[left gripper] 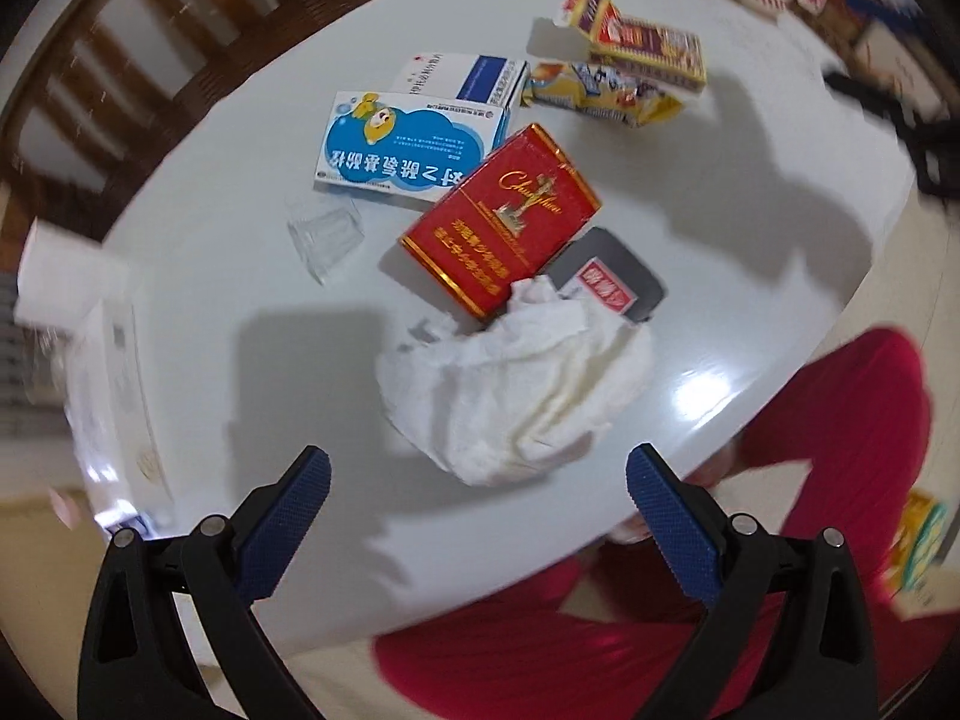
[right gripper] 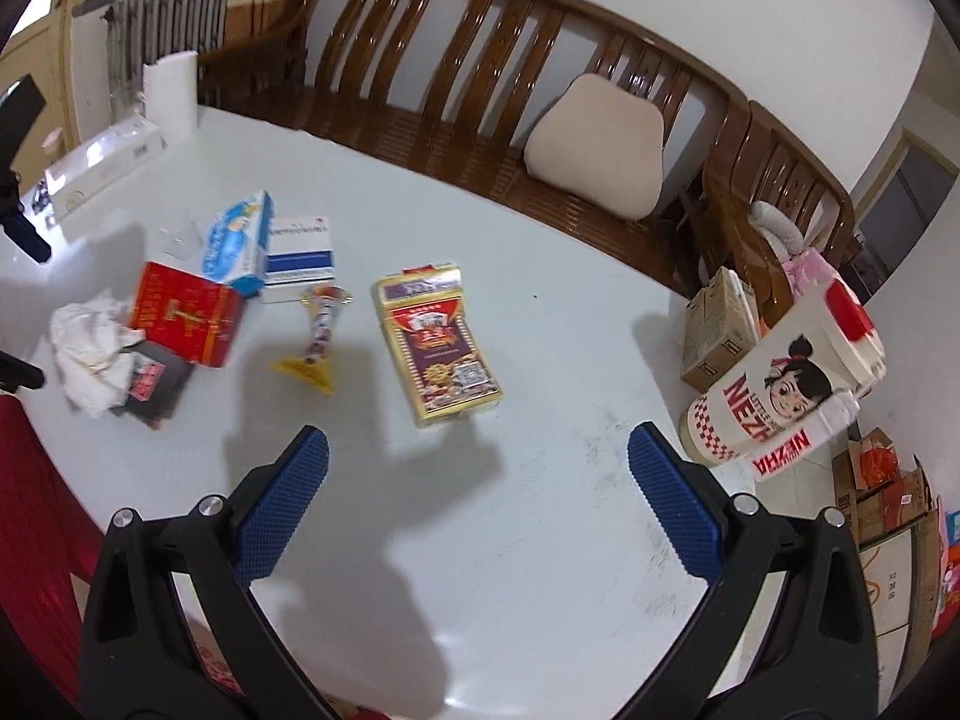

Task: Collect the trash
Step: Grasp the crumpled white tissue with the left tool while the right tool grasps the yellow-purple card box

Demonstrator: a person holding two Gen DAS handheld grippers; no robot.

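With both claws released and empty, the left gripper [left gripper: 478, 483] hangs over the crumpled tissue [left gripper: 528, 390] near the table [left gripper: 750, 228] edge closest to the person, so lower squarely and pinch its bulk, sparing the red box [left gripper: 501, 219] touching it, while the right gripper [right gripper: 478, 468] waits.

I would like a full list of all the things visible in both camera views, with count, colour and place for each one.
crumpled tissue: 1, white, table edge, nearest the left gripper
red box: 1, red and gold, behind the tissue
dark flat packet: 1, grey with red label, partly under the red box
blue and white boxes: 2, table middle
clear plastic wrapper: 1, transparent, left of the red box
yellow snack wrapper: 1, table middle
purple and gold box: 1, ahead of the right gripper
table: 1, white
wooden bench: 1, brown, behind the table
cushion: 1, beige, on the bench
left gripper: open
right gripper: open
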